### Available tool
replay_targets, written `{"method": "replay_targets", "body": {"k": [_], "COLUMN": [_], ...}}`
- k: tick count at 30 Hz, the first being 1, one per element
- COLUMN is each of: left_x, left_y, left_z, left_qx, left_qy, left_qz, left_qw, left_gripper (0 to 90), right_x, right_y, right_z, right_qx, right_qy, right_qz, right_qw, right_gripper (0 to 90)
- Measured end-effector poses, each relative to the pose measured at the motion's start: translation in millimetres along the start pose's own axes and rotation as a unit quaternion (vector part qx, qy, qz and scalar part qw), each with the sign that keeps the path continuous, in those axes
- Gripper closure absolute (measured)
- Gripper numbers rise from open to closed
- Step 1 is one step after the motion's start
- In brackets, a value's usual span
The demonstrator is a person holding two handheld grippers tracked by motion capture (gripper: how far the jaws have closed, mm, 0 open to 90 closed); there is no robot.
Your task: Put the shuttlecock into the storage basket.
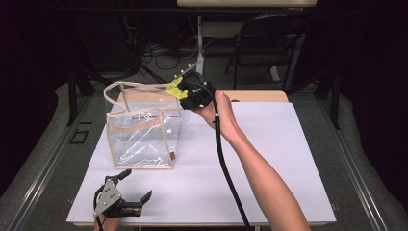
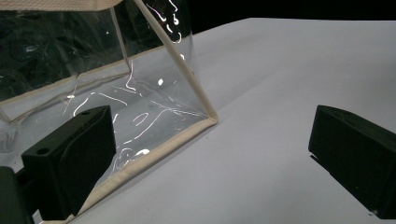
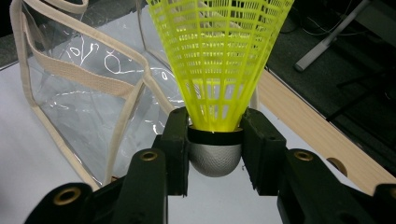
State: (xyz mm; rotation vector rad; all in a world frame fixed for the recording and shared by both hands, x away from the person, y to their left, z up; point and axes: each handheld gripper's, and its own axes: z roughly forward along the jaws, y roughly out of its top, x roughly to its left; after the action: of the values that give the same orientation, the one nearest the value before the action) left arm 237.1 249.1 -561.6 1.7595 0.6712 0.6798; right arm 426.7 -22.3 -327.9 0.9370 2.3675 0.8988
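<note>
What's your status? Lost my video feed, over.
Right gripper shut on yellow shuttlecock, held at clear bag's top corner. Left gripper open, low by bag's front. Nothing in the way.

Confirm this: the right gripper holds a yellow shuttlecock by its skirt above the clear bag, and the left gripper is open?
Not by its skirt. The right gripper clamps the shuttlecock at its base, as the right gripper view shows. It is near the bag; the left gripper is open.

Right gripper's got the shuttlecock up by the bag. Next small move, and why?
Probably ease the right gripper further over the clear bag opening, then release. Its jaws clamp the shuttlecock at the cork, held near the bag's rim; the left gripper waits open near the bag.
</note>
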Motion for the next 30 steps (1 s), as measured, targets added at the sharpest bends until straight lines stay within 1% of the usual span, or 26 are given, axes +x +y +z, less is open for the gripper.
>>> {"method": "replay_targets", "body": {"k": [6, 8, 12, 14, 16, 30], "left_x": [0.1, 0.1, 0.1, 0.1, 0.0, 0.5], "left_y": [0.0, 0.0, 0.0, 0.0, -0.1, -0.2], "left_z": [-0.3, -0.5, -0.5, -0.5, -0.6, -1.2], "left_qx": [-0.001, -0.001, -0.001, -0.001, -0.002, -0.002], "left_qy": [0.001, 0.001, 0.001, 0.001, 0.001, 0.001], "left_qz": [-0.001, -0.001, -0.001, -0.001, -0.002, -0.003], "left_qw": [1.0000, 1.0000, 1.0000, 1.0000, 1.0000, 1.0000], "left_gripper": [0.9, 0.9, 0.9, 0.9, 0.9, 0.9], "right_x": [1.2, 1.9, 3.5, 3.8, 4.3, 4.7], "right_y": [4.1, 5.1, 7.4, 8.3, 9.4, 13.7], "right_z": [4.5, 5.9, 8.2, 9.5, 10.3, 20.6], "right_qx": [0.002, -0.003, 0.002, -0.002, 0.001, 0.003], "right_qy": [0.002, 0.003, 0.003, 0.003, 0.004, 0.000], "right_qz": [-0.002, -0.003, -0.006, -0.007, -0.007, -0.009], "right_qw": [1.0000, 1.0000, 1.0000, 1.0000, 1.0000, 1.0000], "right_gripper": [64.2, 64.1, 64.2, 64.2, 64.2, 64.2]}}
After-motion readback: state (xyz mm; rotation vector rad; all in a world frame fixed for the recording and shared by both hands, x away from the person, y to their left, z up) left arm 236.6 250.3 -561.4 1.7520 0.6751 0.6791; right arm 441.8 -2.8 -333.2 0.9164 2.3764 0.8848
